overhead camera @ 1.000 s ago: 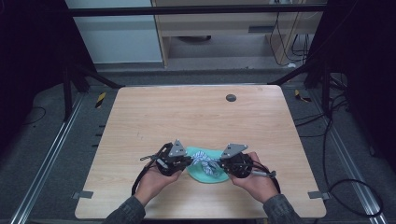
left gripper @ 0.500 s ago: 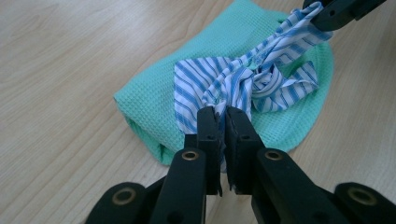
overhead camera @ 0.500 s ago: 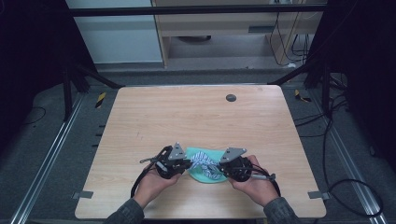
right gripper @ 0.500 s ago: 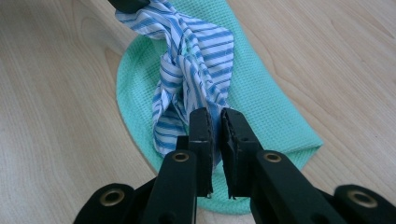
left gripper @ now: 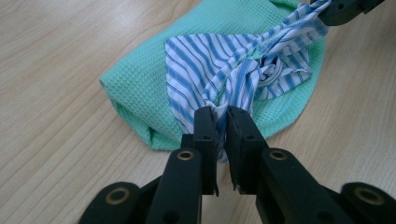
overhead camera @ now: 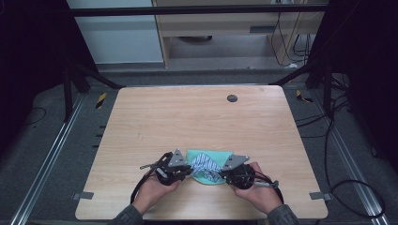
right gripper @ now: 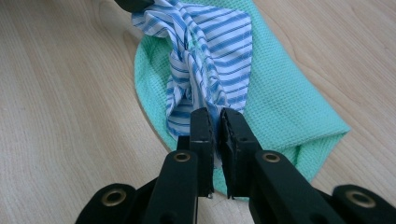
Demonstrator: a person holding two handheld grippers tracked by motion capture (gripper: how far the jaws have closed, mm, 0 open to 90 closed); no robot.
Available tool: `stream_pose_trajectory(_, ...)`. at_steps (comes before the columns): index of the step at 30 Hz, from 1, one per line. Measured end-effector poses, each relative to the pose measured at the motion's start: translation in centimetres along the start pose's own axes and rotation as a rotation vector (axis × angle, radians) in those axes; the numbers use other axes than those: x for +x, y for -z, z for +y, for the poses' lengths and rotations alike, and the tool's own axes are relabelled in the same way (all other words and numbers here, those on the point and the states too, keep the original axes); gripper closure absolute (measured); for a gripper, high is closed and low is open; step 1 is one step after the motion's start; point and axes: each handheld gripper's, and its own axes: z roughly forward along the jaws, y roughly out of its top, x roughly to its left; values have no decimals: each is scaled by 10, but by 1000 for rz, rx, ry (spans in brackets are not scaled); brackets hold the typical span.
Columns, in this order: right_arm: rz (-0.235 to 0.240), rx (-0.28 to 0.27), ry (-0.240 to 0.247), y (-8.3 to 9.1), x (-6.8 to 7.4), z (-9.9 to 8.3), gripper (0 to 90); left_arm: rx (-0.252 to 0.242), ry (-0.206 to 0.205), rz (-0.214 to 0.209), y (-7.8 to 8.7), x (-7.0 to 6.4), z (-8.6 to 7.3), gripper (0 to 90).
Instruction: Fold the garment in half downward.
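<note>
Blue-and-white striped cloth strip (left gripper: 219, 70) being gripped at both ends, left tool (left gripper: 221, 116) and right tool (right gripper: 214, 119) both clamped on it. Knot sitting atop mint-green waffle-weave towel bundle (overhead camera: 206, 166), near bench (overhead camera: 197, 117) front edge. Judgement: ends being pulled apart evenly, low, so knot stays centred.

Lab, framed rig (overhead camera: 187, 9), cables (overhead camera: 347, 187)
</note>
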Motion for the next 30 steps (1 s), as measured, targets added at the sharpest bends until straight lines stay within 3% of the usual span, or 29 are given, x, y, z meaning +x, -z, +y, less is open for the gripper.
stream_pose_trajectory(7,0,8,0,1,0,-2,834,-2,13,6,0,0,-4,649)
stream_pose_trajectory(10,2,8,3,1,0,-2,834,-2,17,4,-1,-1,-4,637)
stream_pose_trajectory(13,10,9,6,2,1,-3,833,3,-6,-1,-2,-4,-5,621)
stream_pose_trajectory(23,19,17,15,0,5,-7,834,-6,-45,13,-2,-9,-7,805)
stream_pose_trajectory(27,21,22,39,-1,8,-9,863,4,-71,6,-1,-10,-10,843)
stream_pose_trajectory(30,22,22,42,-1,9,-11,872,-1,-68,1,-1,-12,-13,844)
